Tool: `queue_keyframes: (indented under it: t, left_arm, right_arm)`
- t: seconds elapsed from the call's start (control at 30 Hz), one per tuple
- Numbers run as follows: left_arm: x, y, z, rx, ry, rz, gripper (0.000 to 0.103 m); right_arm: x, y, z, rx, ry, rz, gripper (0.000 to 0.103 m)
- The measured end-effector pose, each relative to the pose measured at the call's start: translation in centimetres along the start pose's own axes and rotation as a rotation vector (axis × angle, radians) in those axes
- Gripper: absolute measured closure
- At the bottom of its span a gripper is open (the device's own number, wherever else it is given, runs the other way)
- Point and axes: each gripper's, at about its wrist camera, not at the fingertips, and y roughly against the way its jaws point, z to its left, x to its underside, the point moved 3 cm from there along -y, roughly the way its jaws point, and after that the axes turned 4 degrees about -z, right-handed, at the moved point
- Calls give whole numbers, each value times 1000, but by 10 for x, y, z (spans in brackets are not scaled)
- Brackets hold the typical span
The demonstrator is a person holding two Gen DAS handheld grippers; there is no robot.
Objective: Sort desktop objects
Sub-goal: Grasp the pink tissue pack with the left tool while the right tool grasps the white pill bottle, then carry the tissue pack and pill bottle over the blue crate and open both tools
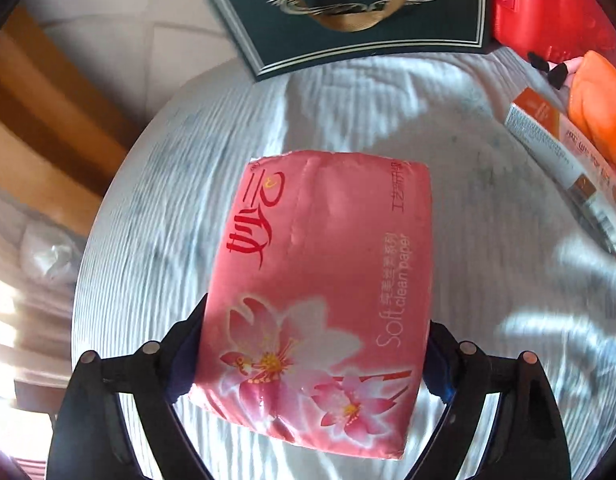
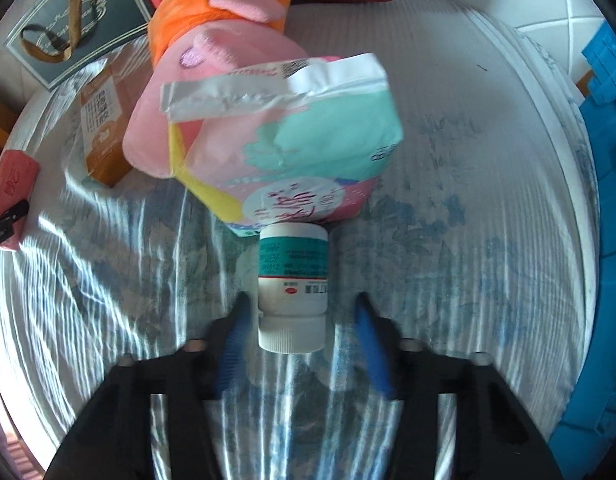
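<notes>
A pink tissue pack [image 1: 319, 280] printed with flowers lies on the white ribbed tablecloth [image 1: 148, 240]. My left gripper [image 1: 317, 320] stands wide around its near end, one pad against each long side, shut on it. In the right wrist view a small white medicine bottle [image 2: 292, 292] with a teal label lies on its side, cap toward the camera. My right gripper [image 2: 302, 304] straddles the bottle. Its left finger [image 2: 238, 320] touches the bottle, while a gap shows at the right finger [image 2: 367, 336]. The pink pack [image 2: 12, 184] also shows at that view's left edge.
A teal and pink tissue pack [image 2: 308, 140] leans on a pink and orange plush toy [image 2: 212, 80] just beyond the bottle. An orange carton [image 2: 104, 128] lies left of them. A dark green gift box [image 1: 347, 8] and a red case [image 1: 547, 0] stand at the back. A blue crate [image 2: 603, 200] is at the right.
</notes>
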Motion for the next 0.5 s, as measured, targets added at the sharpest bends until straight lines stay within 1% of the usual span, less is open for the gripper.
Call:
queue_keyframes:
  t: [0.13,0.27,0.37,0.5]
  left_arm:
    - [24,22,6,14,26,-19,15]
    - [50,52,10,17,70,-63,15]
    - [70,74,13,28,117,-90,15]
    - [97,103,16,50,180,-126,15]
  right_arm:
    - [8,9,1,19,30,-32,69]
    - [23,36,-2,53,68,-112,69]
    - [40,67,-7,84,97,-210,69]
    - [65,112,-21,110,88,-349,69]
